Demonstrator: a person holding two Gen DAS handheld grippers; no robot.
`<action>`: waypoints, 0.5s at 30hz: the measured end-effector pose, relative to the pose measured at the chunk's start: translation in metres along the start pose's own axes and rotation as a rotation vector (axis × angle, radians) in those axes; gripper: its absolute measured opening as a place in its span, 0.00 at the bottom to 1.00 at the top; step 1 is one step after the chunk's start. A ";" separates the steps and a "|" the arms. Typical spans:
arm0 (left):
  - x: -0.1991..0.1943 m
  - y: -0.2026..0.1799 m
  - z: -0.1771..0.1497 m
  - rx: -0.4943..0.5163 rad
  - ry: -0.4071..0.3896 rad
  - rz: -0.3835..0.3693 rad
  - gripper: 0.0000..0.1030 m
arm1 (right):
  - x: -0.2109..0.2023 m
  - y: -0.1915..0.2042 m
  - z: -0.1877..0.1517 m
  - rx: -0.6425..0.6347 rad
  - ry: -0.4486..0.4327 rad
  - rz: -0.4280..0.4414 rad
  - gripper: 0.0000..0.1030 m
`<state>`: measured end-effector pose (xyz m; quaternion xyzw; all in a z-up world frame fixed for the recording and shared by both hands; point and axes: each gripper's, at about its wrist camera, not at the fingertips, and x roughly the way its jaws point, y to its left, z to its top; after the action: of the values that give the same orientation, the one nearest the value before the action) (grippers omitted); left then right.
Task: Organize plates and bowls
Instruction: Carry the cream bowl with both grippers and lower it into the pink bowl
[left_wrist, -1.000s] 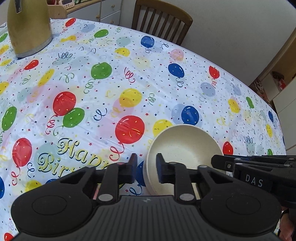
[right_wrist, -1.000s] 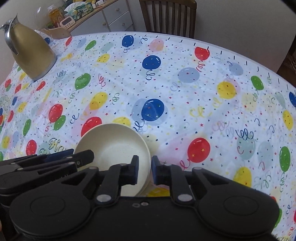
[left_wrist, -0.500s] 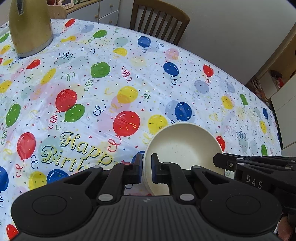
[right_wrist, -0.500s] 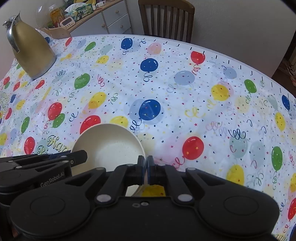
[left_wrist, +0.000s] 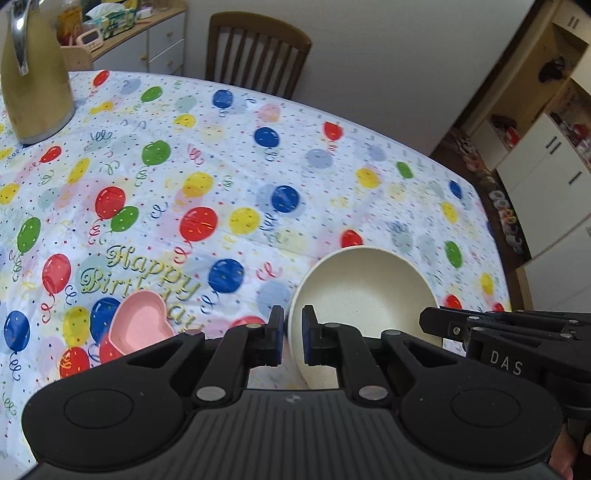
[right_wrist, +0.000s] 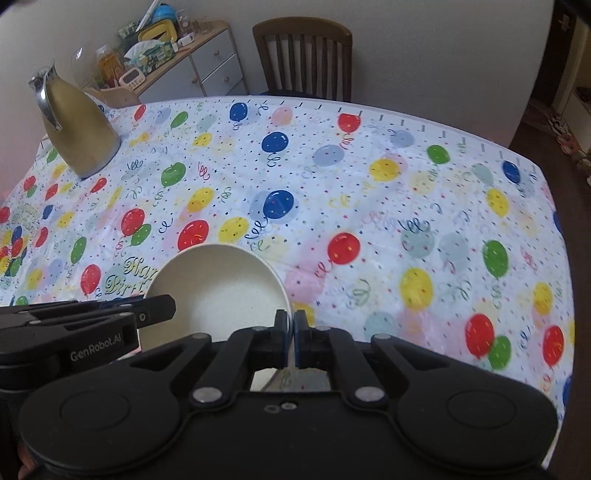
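A cream speckled bowl (left_wrist: 364, 291) (right_wrist: 218, 291) hangs above the balloon-print tablecloth, held from both sides. My left gripper (left_wrist: 293, 334) is shut on its left rim. My right gripper (right_wrist: 290, 339) is shut on its right rim. Each gripper's black body shows at the edge of the other's view. A pink heart-shaped dish (left_wrist: 142, 326) sits on the cloth, left of the bowl, in the left wrist view. The bowl's underside is hidden.
A gold kettle (left_wrist: 31, 74) (right_wrist: 75, 125) stands at the table's far left. A wooden chair (left_wrist: 255, 55) (right_wrist: 304, 59) is tucked in at the far side. A cluttered sideboard (right_wrist: 177, 62) stands against the wall. Cupboards (left_wrist: 546, 155) line the right.
Both grippers closed on the bowl's rim and lifted it off the cloth. The view rose and pulled back, and the pink heart-shaped dish came into view.
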<state>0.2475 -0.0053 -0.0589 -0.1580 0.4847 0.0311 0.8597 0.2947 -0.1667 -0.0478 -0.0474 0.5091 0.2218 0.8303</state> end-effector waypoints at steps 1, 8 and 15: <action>-0.005 -0.005 -0.004 0.013 0.002 -0.005 0.09 | -0.007 -0.002 -0.005 0.006 -0.004 -0.006 0.02; -0.027 -0.037 -0.037 0.089 0.023 -0.048 0.09 | -0.050 -0.015 -0.041 0.067 -0.026 -0.050 0.02; -0.033 -0.071 -0.074 0.176 0.075 -0.097 0.09 | -0.080 -0.034 -0.086 0.130 -0.022 -0.098 0.02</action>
<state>0.1838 -0.0911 -0.0492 -0.1059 0.5093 -0.0591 0.8520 0.2081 -0.2491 -0.0248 -0.0156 0.5102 0.1479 0.8471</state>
